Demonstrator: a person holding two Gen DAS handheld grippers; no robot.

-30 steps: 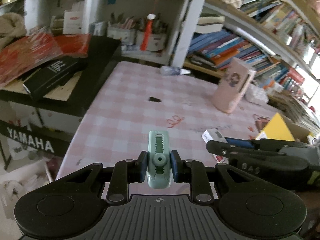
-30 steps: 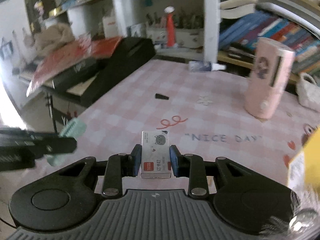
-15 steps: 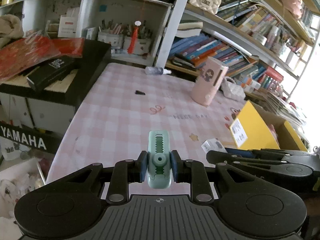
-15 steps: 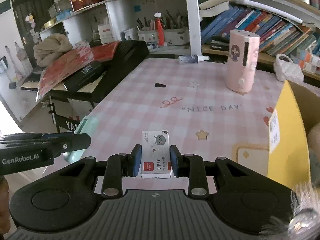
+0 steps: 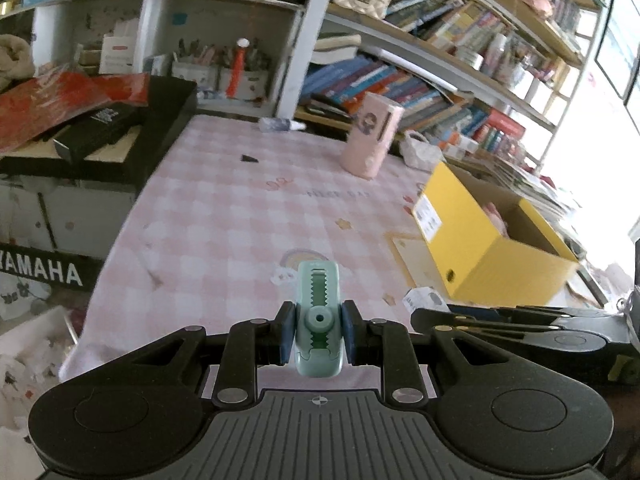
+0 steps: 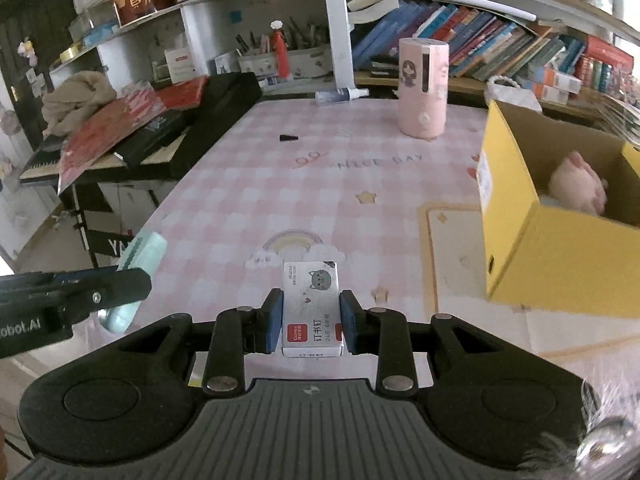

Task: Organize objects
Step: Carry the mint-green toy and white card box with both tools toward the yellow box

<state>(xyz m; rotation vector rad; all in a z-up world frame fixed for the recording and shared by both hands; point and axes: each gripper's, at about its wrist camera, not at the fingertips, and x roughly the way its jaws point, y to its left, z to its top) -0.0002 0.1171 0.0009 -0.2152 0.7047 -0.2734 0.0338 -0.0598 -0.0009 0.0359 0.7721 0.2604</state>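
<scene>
1. Left gripper [image 5: 318, 334]: clamped on a mint-green cutter [image 5: 318, 320] with a darker toothed slider track and round knob, held above the pink checked table [image 5: 224, 216].
2. Right gripper [image 6: 311, 326]: gripping a white staple box [image 6: 311, 308] with a grey cat print and red label.
3. Yellow box [image 6: 532, 240]: open, to the right, with a pink plush [image 6: 578, 186] inside.

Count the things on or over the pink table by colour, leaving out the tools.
Pink: 1, the tall canister
Yellow: 1, the box
Green: 1, the clip
White: 2, the staple box and the bottle
Black: 1, the small wedge
Total: 6
</scene>
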